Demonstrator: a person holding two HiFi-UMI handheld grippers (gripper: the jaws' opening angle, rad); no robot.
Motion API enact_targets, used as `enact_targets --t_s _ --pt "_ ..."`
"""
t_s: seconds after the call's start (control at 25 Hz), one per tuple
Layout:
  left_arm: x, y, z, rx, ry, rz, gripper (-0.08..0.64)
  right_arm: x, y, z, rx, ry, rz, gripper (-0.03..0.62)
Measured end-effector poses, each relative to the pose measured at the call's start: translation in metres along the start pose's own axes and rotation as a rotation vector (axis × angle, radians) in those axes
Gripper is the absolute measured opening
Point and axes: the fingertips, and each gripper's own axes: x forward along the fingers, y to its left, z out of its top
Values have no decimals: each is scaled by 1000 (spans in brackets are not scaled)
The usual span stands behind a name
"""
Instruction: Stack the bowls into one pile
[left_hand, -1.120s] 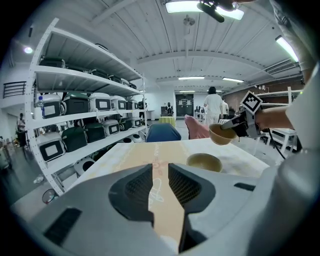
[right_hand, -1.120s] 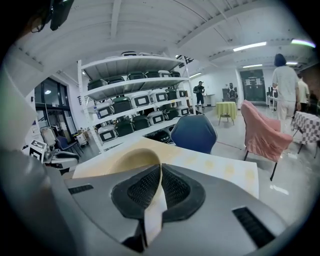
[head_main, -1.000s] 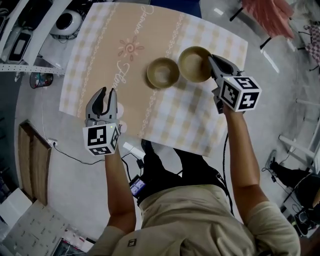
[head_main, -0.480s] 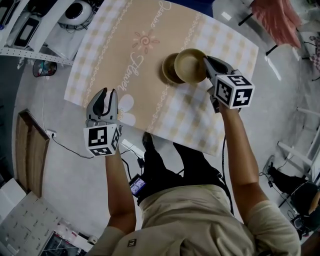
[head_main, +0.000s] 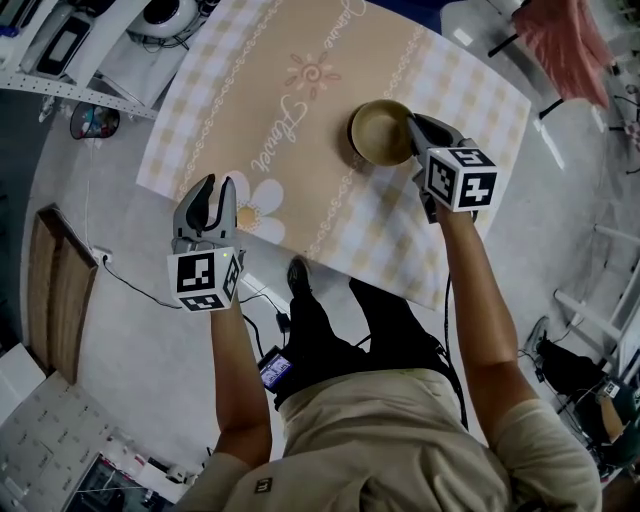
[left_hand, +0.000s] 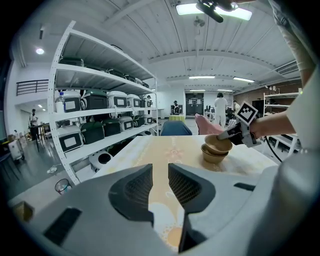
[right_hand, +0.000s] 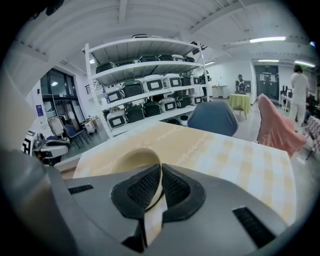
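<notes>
Two tan bowls are on the beige checked table (head_main: 250, 90). My right gripper (head_main: 412, 138) is shut on the right rim of the upper bowl (head_main: 381, 131), which in the head view covers the lower bowl almost fully. From the left gripper view the upper bowl (left_hand: 218, 144) sits slightly tilted in the mouth of the lower bowl (left_hand: 213, 156). The right gripper view has the bowl's rim (right_hand: 134, 159) pinched in my right gripper (right_hand: 160, 192). My left gripper (head_main: 212, 196) hangs open over the table's near left edge, with nothing in my left gripper (left_hand: 160, 186).
White shelving (left_hand: 100, 120) with dark cases runs along the left side. A blue chair (right_hand: 208, 118) and a pink-draped chair (right_hand: 276, 125) stand beyond the table's far end. Cables (head_main: 265, 300) lie on the floor by my feet.
My right gripper has carried its bowl leftward until it sits over the second bowl, which now is nearly hidden beneath. The left gripper has stayed put and open.
</notes>
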Motion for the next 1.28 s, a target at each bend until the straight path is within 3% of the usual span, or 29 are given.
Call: enact_targets --t_s 0.36,0.6,0.8,1.08,1.28 --pt "-21 15 9 -4 -27 11 83 10 4 -8 -78 37 -80 15" --pt "-41 20 27 8 -62 -6 83 16 7 -15 -198 107 -136 17" --pt "-67 12 48 27 -94 -56 83 6 14 -14 -237 150 -161 98" --pt "-112 3 88 77 -166 -150 81 -45 45 19 -215 61 -168 101" --pt "-150 -10 120 100 -228 -247 80 -110 94 50 -200 -61 -116 96"
